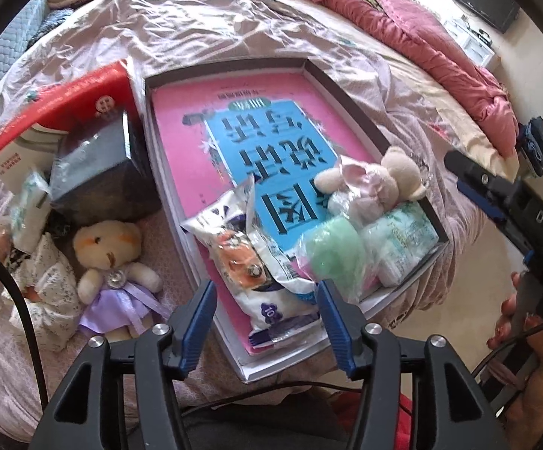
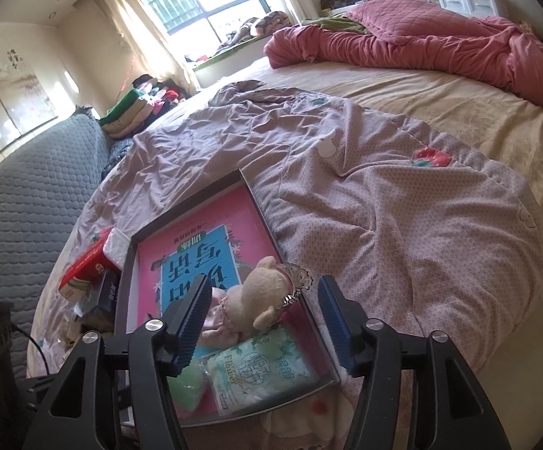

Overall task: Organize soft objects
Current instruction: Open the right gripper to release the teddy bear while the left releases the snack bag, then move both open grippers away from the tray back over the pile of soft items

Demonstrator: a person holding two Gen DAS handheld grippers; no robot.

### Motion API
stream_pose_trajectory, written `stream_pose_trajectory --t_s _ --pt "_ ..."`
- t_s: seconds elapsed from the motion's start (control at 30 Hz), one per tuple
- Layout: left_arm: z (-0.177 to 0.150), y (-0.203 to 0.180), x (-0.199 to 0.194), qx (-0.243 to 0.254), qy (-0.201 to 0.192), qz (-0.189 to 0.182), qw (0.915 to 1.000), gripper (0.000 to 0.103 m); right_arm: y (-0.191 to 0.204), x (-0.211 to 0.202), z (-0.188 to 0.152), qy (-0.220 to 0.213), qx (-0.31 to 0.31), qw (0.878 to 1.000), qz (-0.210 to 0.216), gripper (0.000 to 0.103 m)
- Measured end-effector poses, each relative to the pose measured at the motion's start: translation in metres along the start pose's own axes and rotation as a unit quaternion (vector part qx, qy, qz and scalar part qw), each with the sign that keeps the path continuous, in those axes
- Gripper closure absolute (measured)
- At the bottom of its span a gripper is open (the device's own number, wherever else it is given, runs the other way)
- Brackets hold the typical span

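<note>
Pink-lined box (image 1: 310, 69) holds plush toy (image 1: 376, 183), tissue pack (image 1: 402, 247) (corner).

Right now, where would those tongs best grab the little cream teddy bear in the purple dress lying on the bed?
Probably the cream teddy bear in the purple dress by its narrow waist, from above: it lies face-up, and its head looks too wide.

The book (image 1: 256, 157) in the box (image 1: 414, 202) is coloured pink with a blue panel and dark characters. The small bear (image 1: 113, 262) is dressed in purple. The tissue pack (image 2: 256, 371) is printed in pale green. The quilt (image 2: 421, 41) is shown in rose pink, and the bed cover (image 2: 346, 195) in mauve with a fine pattern.
</note>
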State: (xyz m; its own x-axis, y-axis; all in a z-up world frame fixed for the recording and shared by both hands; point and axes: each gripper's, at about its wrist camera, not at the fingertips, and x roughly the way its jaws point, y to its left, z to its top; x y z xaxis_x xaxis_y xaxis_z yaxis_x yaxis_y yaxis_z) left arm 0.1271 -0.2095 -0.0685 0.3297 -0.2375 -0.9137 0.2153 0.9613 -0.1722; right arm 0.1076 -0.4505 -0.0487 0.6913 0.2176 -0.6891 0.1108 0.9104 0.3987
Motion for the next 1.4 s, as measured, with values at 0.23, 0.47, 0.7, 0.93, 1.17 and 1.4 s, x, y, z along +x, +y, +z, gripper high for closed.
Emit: stream_pose_trajectory --t_s 0.23,0.47,0.7,0.93,1.17,1.4 --pt "-0.002 0.004 -0.021 -0.004 -0.033 0.011 0.9994 0.042 0.015 -0.004 -0.002 0.001 -0.023 1.000 -0.008 0.030" --pt "-0.006 0.004 -0.039 0.000 -0.055 0.019 0.9983 0.040 0.034 -0.010 -0.001 -0.010 -0.059 0.998 -0.024 0.028" --pt "-0.010 0.007 -0.060 -0.001 -0.083 0.044 0.9956 0.034 0.047 -0.019 0.000 -0.015 -0.078 0.996 -0.034 0.025" --pt "-0.011 0.018 -0.082 -0.016 -0.106 0.056 0.9927 0.032 0.064 -0.030 0.001 -0.026 -0.100 0.994 -0.036 0.024" --pt "-0.015 0.028 -0.093 -0.030 -0.113 0.067 0.9909 0.029 0.081 -0.045 0.003 -0.045 -0.116 0.992 -0.026 0.021" --pt "-0.017 0.033 -0.100 -0.035 -0.117 0.077 0.9895 0.029 0.095 -0.053 0.002 -0.049 -0.133 0.990 -0.020 0.020"
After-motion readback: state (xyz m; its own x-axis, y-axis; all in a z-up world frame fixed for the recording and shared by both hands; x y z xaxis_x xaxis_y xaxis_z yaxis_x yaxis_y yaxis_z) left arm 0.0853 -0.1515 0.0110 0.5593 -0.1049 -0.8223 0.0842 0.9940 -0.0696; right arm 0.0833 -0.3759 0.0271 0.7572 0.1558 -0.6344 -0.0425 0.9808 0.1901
